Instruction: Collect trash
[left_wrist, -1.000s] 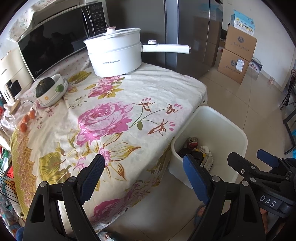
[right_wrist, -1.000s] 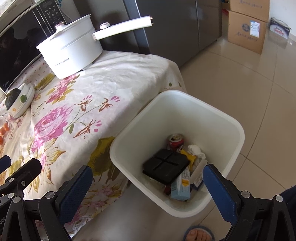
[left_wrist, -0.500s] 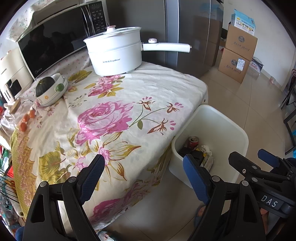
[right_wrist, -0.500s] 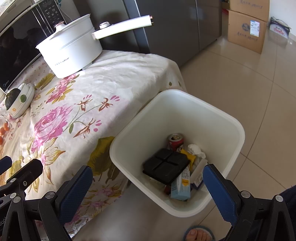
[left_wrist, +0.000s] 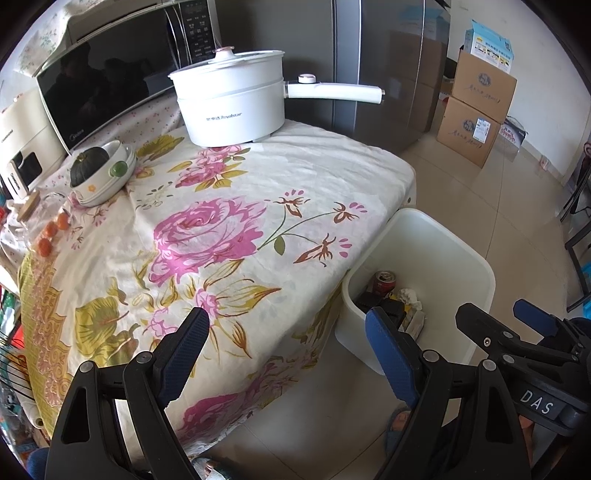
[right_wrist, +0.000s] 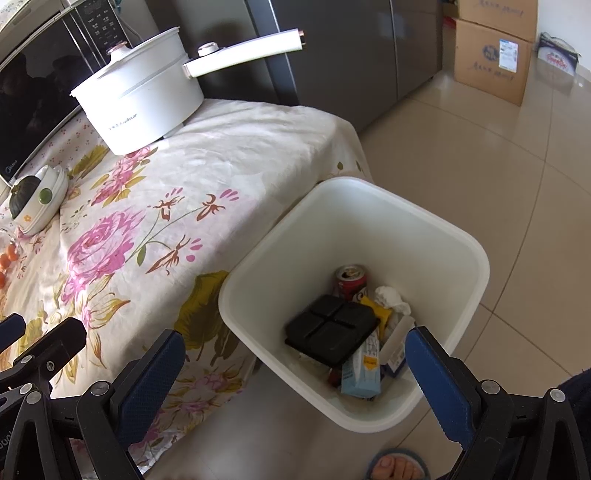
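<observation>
Right wrist, right gripper (right_wrist: 293, 354) jaws wide, empty

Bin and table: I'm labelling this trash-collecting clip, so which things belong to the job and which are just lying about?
Job:
white bin
soda can
black tray
carton
crumpled tissue

Lying about:
white pot
microwave
squash in bowl
oranges
cardboard boxes

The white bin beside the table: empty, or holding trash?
Holding trash. The white bin contains a black tray, red can, carton and crumpled tissue.
</observation>
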